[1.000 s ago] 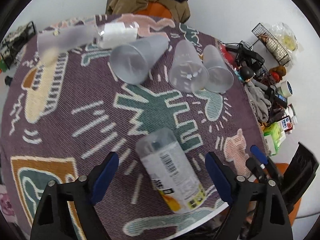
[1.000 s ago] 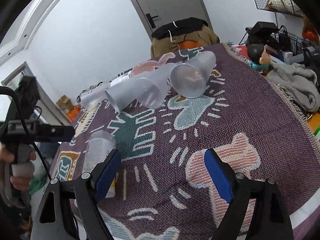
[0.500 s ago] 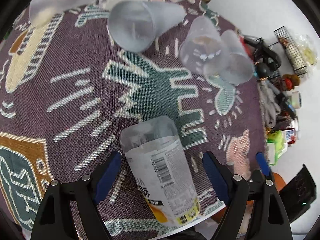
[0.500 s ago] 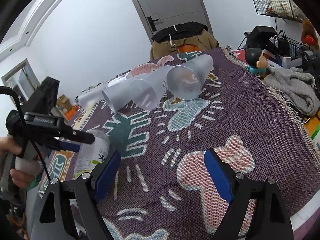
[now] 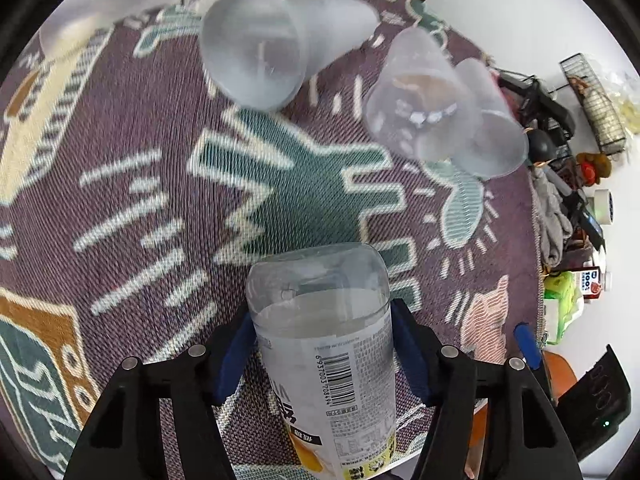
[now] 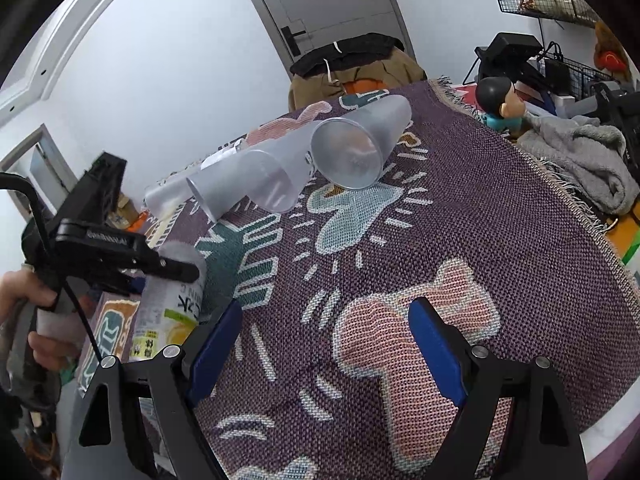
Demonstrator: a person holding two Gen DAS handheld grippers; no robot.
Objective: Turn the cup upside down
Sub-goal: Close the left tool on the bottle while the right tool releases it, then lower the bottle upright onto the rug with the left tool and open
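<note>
A clear labelled plastic cup [image 5: 324,344] with a barcode and yellow print lies on its side on the patterned purple cloth [image 5: 160,168], base pointing away from me. My left gripper [image 5: 320,348] is shut on it, blue pads against both sides. The cup also shows in the right wrist view [image 6: 172,304], under the left gripper [image 6: 120,256]. My right gripper [image 6: 316,344] is open and empty above the cloth [image 6: 460,240].
Several frosted cups lie on their sides further back: one large [image 5: 272,44], two overlapping [image 5: 440,108]; the right view shows them too [image 6: 356,144]. A grey towel [image 6: 580,160], a figurine [image 6: 498,100] and clutter lie past the right edge.
My left gripper has moved forward over the labelled cup and closed its pads onto it. The right gripper has stayed open and nearly still.
</note>
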